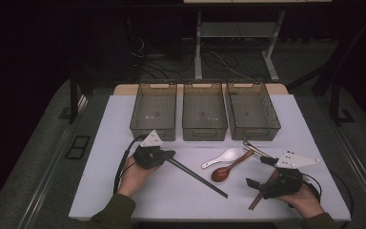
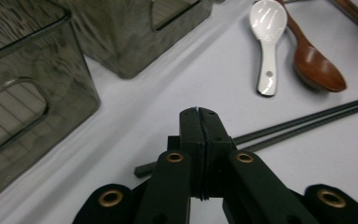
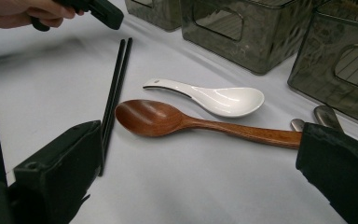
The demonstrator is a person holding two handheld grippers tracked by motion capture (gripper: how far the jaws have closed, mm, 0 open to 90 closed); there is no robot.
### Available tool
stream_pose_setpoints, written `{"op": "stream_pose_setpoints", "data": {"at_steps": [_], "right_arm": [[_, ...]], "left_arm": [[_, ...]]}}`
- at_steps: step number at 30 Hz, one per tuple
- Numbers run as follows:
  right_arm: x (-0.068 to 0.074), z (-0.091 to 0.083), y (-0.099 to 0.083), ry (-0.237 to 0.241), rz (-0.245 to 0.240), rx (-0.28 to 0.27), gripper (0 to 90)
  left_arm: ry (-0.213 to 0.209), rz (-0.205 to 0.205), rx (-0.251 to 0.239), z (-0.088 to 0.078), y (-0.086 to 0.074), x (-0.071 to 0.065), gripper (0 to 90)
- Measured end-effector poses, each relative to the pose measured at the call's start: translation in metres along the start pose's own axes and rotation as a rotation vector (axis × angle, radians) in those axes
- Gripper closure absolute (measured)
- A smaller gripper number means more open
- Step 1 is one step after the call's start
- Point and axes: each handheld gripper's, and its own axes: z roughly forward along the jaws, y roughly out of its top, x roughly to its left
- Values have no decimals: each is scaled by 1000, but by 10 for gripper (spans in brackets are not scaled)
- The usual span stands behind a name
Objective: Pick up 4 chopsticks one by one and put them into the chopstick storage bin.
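Left claw (image 1: 167, 155) sits, in the high view, shut on the near end of the black chopsticks (image 1: 200, 175), which run away from it across the white tabletop (image 1: 171, 195) toward the near right; right claw (image 1: 256, 172) rests at the other side with its jaws spread wide, brown chopsticks (image 1: 259, 194) lying under it; between the two claws lie a white spoon (image 1: 221, 158) and a wooden spoon (image 1: 226, 171), side by side; beyond both claws stand three clear bins (image 1: 205, 112) in a row.

Seen from the left gripper view, the left claw (image 2: 199, 113) has its two jaws pressed together, pinching the black chopsticks (image 2: 303, 125), whose shafts pass under the jaws and stretch off to the right; the white spoon (image 2: 268, 42) and the wooden spoon (image 2: 314, 65) lie ahead and to the right of it; two bins (image 2: 51, 70) stand ahead and to the left.

Seen from the right gripper view, the right claw (image 3: 191, 172) stands wide with nothing between its jaws; the wooden spoon (image 3: 186, 122) lies just ahead, its handle reaching toward the right jaw; the white spoon (image 3: 214, 97) lies just beyond it; the black chopsticks (image 3: 115, 88) run past the left jaw toward the left claw (image 3: 103, 11) at the top left, held in a hand (image 3: 23, 13).
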Motion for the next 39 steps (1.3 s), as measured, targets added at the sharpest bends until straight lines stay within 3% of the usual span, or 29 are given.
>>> {"op": "stream_pose_setpoints", "data": {"at_steps": [7, 18, 39], "right_arm": [[0, 1, 0, 0, -1, 4, 10], [0, 1, 0, -4, 6, 3, 10], [-1, -3, 0, -9, 7, -2, 10]], "left_arm": [[29, -12, 66, 15, 0, 12, 893], [53, -34, 97, 22, -3, 20, 894], [46, -22, 145, 21, -5, 18, 894]]}}
